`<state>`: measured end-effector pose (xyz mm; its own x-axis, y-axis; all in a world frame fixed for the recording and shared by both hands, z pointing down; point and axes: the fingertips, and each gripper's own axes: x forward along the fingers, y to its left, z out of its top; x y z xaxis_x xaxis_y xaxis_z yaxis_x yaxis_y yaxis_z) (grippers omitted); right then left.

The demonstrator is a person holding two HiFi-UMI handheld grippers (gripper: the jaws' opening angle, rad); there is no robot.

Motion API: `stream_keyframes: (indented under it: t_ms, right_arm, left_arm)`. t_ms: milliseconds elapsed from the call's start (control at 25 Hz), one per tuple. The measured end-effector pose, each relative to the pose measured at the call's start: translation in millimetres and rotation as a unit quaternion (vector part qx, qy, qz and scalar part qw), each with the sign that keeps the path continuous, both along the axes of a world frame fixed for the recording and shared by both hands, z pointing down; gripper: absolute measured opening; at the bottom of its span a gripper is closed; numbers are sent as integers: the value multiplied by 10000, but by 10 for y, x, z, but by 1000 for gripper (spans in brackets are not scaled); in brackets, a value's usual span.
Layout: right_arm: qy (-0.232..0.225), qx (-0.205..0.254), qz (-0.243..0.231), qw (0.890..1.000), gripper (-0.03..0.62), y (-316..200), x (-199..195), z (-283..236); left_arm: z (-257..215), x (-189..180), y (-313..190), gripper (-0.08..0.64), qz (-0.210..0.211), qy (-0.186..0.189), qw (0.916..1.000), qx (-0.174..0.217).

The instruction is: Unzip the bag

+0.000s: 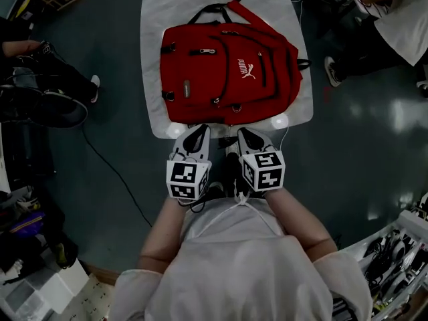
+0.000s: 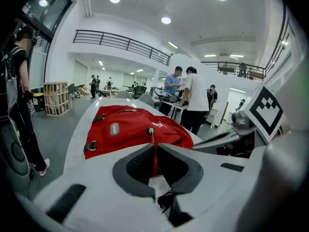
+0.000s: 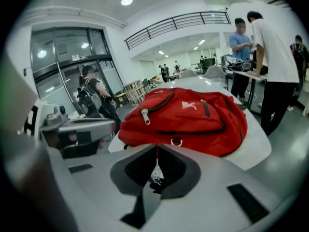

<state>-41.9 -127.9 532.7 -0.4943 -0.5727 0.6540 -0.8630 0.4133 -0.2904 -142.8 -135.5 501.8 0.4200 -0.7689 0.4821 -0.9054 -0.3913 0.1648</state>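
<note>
A red backpack (image 1: 227, 72) with black zips lies flat on a white oval table (image 1: 155, 79), straps at the far end. A silver zip pull (image 1: 206, 51) shows on its upper pocket. My left gripper (image 1: 198, 130) and right gripper (image 1: 245, 132) hover side by side at the table's near edge, just short of the bag's bottom, both shut and holding nothing. In the left gripper view the left gripper (image 2: 155, 146) points at the backpack (image 2: 130, 127). In the right gripper view the right gripper (image 3: 156, 148) faces the backpack (image 3: 188, 117) and a zip pull (image 3: 144, 116).
A seated person (image 1: 40, 79) is left of the table, and another person's legs (image 1: 394, 25) are at the far right. A black cable (image 1: 114, 169) runs over the dark floor. Cluttered bins (image 1: 394, 253) stand at the lower right. Two people (image 2: 186, 98) stand at a bench beyond the table.
</note>
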Motion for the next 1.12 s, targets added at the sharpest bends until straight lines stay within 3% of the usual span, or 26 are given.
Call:
stream_keyframes:
  t_ms: [240, 360, 440, 520, 760, 920, 1040, 1120]
  right_arm:
    - [2, -843, -220, 9962, 29, 75, -128, 539]
    - [71, -1196, -248, 9925, 34, 124, -184, 742]
    - [39, -1416, -299, 9895, 102, 152, -255, 845]
    - [52, -1560, -353, 9871, 114, 165, -311, 925]
    - [398, -1667, -203, 9850, 114, 116, -357, 1090]
    - [796, -1490, -263, 9853, 112, 112, -332, 1116]
    - [962, -1332, -488, 9852, 41, 91, -302, 1124]
    - [945, -1320, -644, 9846, 37, 92, -291, 1122]
  left_arm:
    - [495, 115, -144, 31, 213, -246, 9994, 63]
    - [684, 135, -203, 31, 274, -196, 9994, -1]
    - [817, 105, -239, 31, 217, -166, 9995, -162]
    - [932, 69, -269, 31, 132, -178, 9991, -349]
    - [1168, 68, -252, 31, -1, -68, 9972, -742]
    - [1273, 87, -270, 30, -43, -285, 9951, -941]
    - [1343, 72, -277, 29, -83, -227, 9912, -1305]
    - [1370, 64, -270, 29, -96, -124, 9883, -1517]
